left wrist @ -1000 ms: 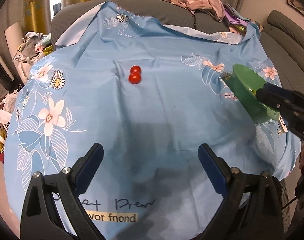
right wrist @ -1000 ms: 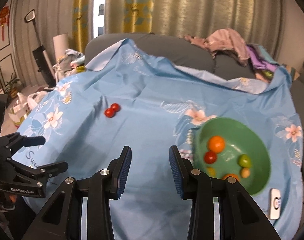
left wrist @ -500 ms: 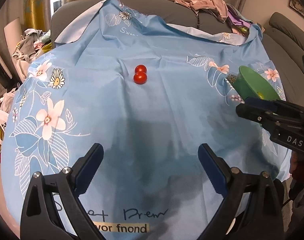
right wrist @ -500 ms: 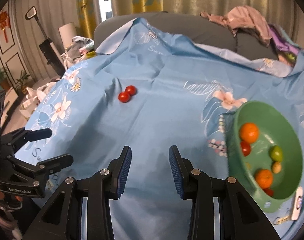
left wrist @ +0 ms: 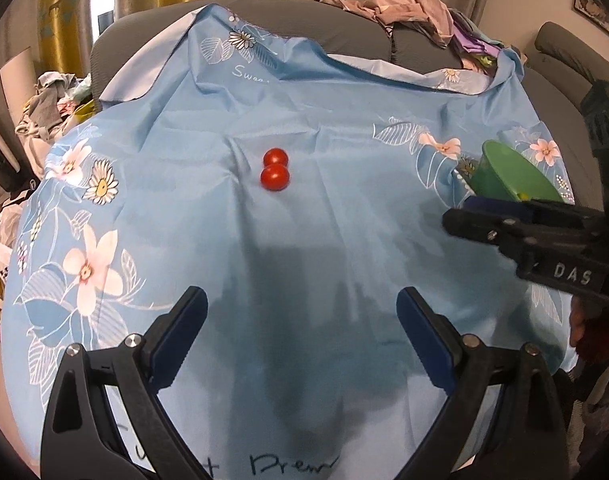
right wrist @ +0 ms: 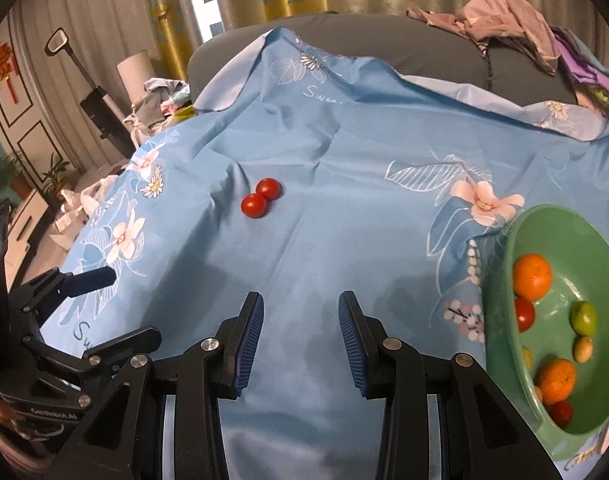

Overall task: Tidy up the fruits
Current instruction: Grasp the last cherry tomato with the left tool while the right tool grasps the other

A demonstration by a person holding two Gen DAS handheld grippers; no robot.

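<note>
Two tomatoes point(left wrist: 275, 168) lie touching each other mid-cloth point(left wrist: 304, 220), with bare fabric open all around them. The bowl point(right wrist: 576, 240) sits near the cloth's right edge, holding oranges point(right wrist: 532, 276) and other small fruit. The left claw point(left wrist: 300, 320) hovers wide open and empty over the near cloth. The right claw point(right wrist: 300, 316) stands partly open, empty, just left of the bowl's rim.

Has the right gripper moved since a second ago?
Yes. In the left wrist view the right gripper was clamped on the bowl; now it is off the rim, lower, nearer the camera.
</note>
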